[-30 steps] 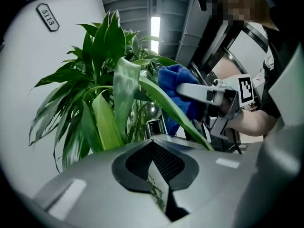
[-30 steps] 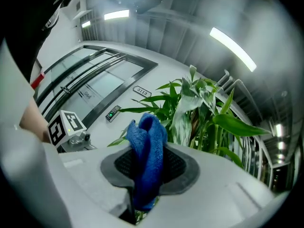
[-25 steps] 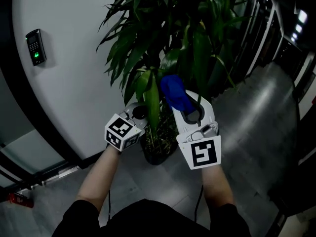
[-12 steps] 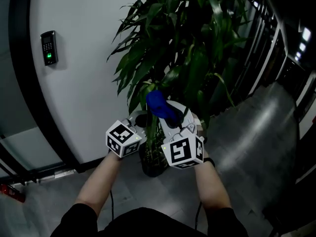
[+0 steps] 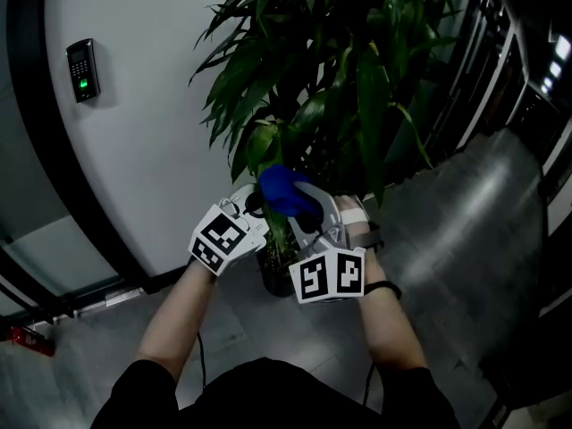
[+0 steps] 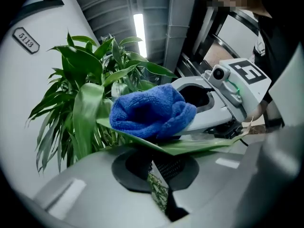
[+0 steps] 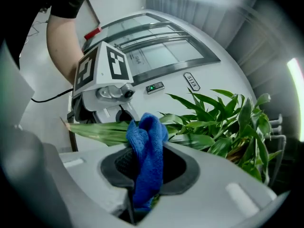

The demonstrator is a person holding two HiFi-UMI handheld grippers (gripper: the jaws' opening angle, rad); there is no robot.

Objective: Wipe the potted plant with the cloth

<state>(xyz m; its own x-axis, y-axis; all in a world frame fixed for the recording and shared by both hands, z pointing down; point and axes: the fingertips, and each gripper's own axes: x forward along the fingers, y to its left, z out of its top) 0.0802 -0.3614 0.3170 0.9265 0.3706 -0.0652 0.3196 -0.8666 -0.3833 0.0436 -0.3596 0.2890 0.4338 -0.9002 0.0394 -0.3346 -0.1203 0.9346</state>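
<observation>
A tall potted plant (image 5: pixel 331 61) with long green leaves stands against the white wall, its dark pot (image 5: pixel 279 282) on the floor. My left gripper (image 5: pixel 253 206) (image 6: pixel 154 163) is shut on one long leaf (image 6: pixel 199 146), which runs sideways across its jaws. My right gripper (image 5: pixel 299 206) (image 7: pixel 145 170) is shut on a bunched blue cloth (image 5: pixel 281 189) (image 7: pixel 148 141). The cloth (image 6: pixel 152 110) rests on top of that held leaf (image 7: pixel 97 129), right beside the left gripper's jaws. The two grippers face each other closely.
A curved white wall carries a keypad reader (image 5: pixel 82 68) with a green light. Grey polished floor (image 5: pixel 483 204) spreads to the right beneath dark railings. A small red object (image 5: pixel 22 338) lies at the lower left. A cable (image 5: pixel 198 365) trails behind my left arm.
My right gripper has swung left and down toward the left gripper, carrying the blue cloth along the leaf. Its marker cube has turned. The left gripper has stayed almost still.
</observation>
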